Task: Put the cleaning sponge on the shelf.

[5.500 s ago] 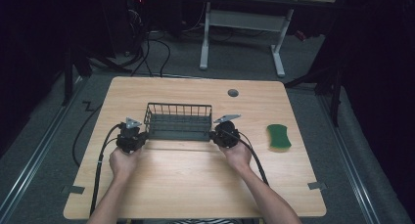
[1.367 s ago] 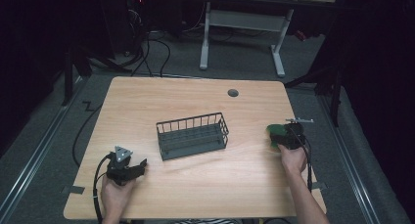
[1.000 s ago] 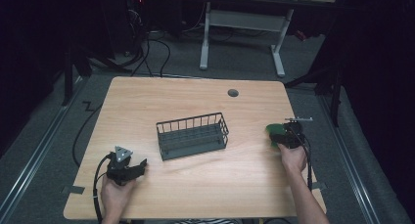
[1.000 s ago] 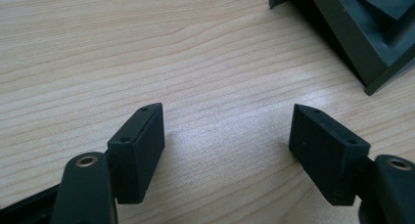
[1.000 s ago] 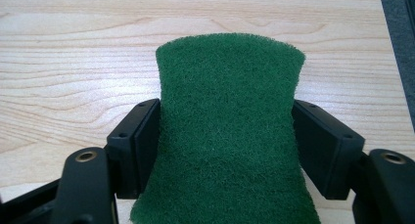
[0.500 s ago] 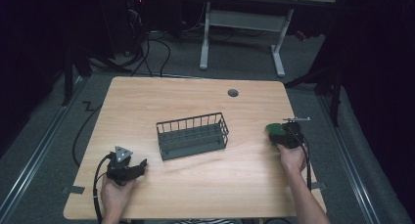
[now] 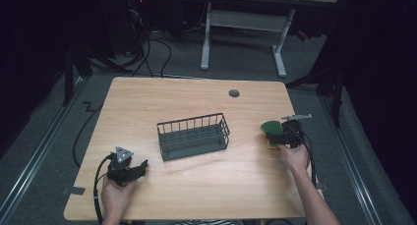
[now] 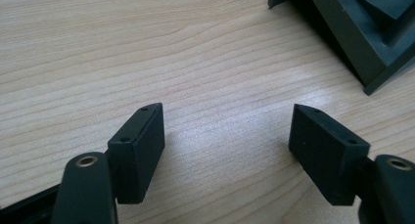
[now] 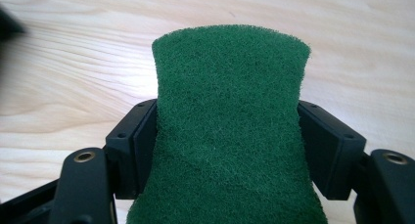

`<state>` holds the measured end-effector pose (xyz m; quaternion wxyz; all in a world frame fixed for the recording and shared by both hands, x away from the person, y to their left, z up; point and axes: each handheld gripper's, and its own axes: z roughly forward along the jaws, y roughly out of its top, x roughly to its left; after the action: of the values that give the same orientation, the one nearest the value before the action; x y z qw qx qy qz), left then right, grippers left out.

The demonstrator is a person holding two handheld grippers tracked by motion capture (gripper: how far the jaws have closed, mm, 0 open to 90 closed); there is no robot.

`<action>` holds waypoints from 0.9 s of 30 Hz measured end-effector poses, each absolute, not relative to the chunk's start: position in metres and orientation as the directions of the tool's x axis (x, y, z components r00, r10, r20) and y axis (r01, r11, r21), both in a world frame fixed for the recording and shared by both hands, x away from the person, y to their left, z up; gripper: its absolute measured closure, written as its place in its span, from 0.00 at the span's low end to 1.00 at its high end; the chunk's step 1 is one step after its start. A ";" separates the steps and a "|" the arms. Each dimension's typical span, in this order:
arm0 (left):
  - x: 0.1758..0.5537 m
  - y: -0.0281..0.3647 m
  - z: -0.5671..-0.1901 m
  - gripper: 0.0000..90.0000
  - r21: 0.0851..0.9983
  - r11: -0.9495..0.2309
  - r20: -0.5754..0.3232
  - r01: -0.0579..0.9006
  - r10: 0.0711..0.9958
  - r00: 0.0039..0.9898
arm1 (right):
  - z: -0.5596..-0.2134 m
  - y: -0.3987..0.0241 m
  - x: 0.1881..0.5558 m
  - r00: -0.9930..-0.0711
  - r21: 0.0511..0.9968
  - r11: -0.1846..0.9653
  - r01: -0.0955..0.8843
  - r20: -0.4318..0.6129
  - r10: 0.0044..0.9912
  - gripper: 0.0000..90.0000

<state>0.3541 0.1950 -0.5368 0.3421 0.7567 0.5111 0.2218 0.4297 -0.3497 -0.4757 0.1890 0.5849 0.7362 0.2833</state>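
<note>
While your right gripper (image 9: 227,136) was clamped on the green sponge (image 9: 230,131), its two black pads (image 9: 134,145) pinched the sides inward, so the sponge was waisted between them. You held a soft rectangular pad with a coarse, fibrous scouring face and rounded corners. It sat at the right side of the pale wood-grain table (image 7: 206,185), right of the dark wire basket (image 7: 193,135) and apart from it. Your left gripper (image 8: 227,148) rested near the table's front left with jaws spread and nothing between them.
</note>
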 end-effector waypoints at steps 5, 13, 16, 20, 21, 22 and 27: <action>0.354 0.195 -0.537 0.33 0.744 -0.244 -0.014 0.622 0.925 0.380 | -0.448 -0.333 0.429 -0.347 0.660 0.248 0.709 0.020 0.938 0.33; 0.354 0.195 -0.537 0.34 0.744 -0.248 -0.013 0.620 0.923 0.384 | -0.418 -0.303 0.432 -0.470 0.664 0.408 0.626 -0.096 0.877 0.33; 0.354 0.195 -0.537 0.34 0.744 -0.248 -0.013 0.620 0.923 0.384 | -0.408 -0.293 0.434 -0.510 0.676 0.423 0.603 -0.081 0.857 0.33; 0.354 0.195 -0.537 0.34 0.744 -0.247 -0.013 0.620 0.923 0.384 | -0.397 -0.276 0.438 -0.574 0.688 0.458 0.563 -0.072 0.815 0.33; 0.354 0.195 -0.537 0.34 0.744 -0.247 -0.013 0.620 0.923 0.384 | -0.397 -0.276 0.438 -0.574 0.688 0.458 0.563 -0.072 0.815 0.33; 0.354 0.195 -0.537 0.34 0.744 -0.247 -0.013 0.620 0.923 0.384 | -0.392 -0.266 0.441 -0.599 0.689 0.474 0.549 -0.071 0.798 0.33; 0.354 0.195 -0.537 0.34 0.745 -0.247 -0.013 0.620 0.924 0.383 | -0.381 -0.245 0.451 -0.666 0.694 0.496 0.521 -0.032 0.745 0.33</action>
<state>0.3542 0.1946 -0.5367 0.3424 0.7578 0.5093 0.2215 0.4506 -0.2447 -0.3811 0.1666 0.3728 0.8488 0.3358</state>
